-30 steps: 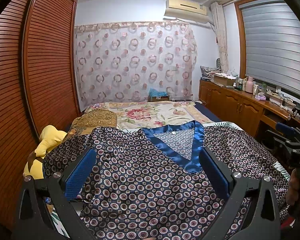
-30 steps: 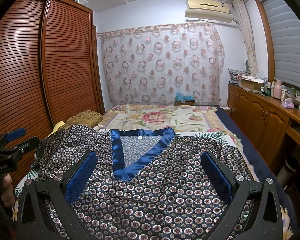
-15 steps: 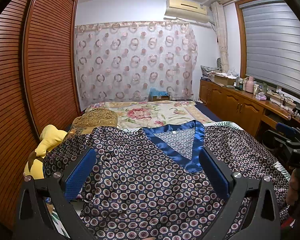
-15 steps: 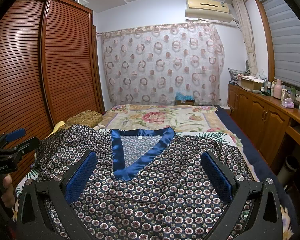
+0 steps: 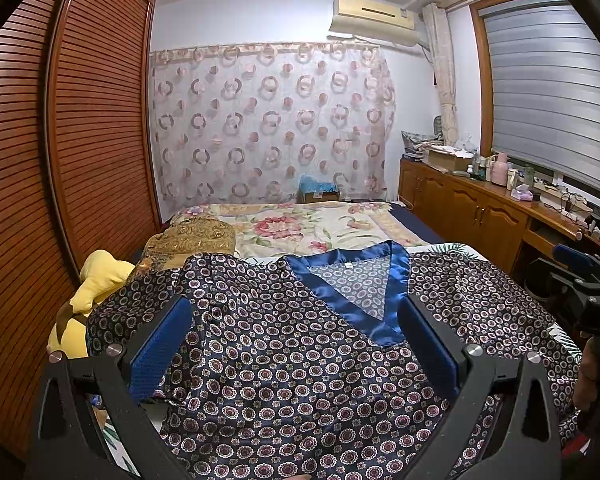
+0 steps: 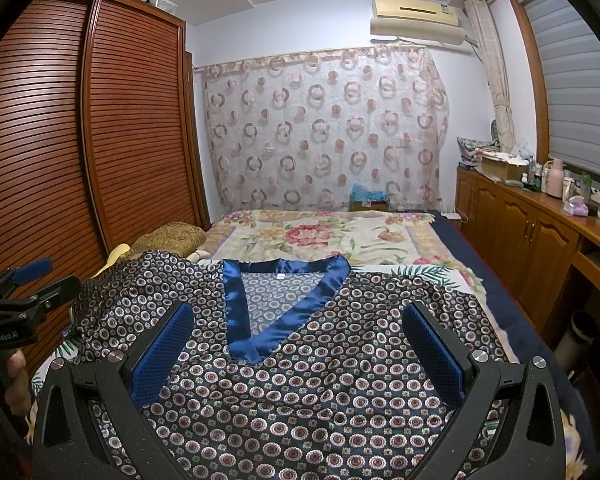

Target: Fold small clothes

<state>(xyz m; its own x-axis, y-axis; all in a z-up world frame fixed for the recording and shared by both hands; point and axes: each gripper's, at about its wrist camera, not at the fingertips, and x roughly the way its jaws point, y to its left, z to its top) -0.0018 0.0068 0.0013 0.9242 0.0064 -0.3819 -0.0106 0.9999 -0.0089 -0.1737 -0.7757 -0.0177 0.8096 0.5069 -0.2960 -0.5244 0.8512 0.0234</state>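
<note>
Shirt [image 5: 300, 360] (one, lying flat) under two wide-spread tongs, left [image 5: 296, 344] and right [image 6: 296, 344].

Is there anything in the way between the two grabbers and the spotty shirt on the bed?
Nothing visible is. The patterned shirt lies spread flat on the bed, right below the open left gripper and the open right gripper. Neither touches it yet.
</note>
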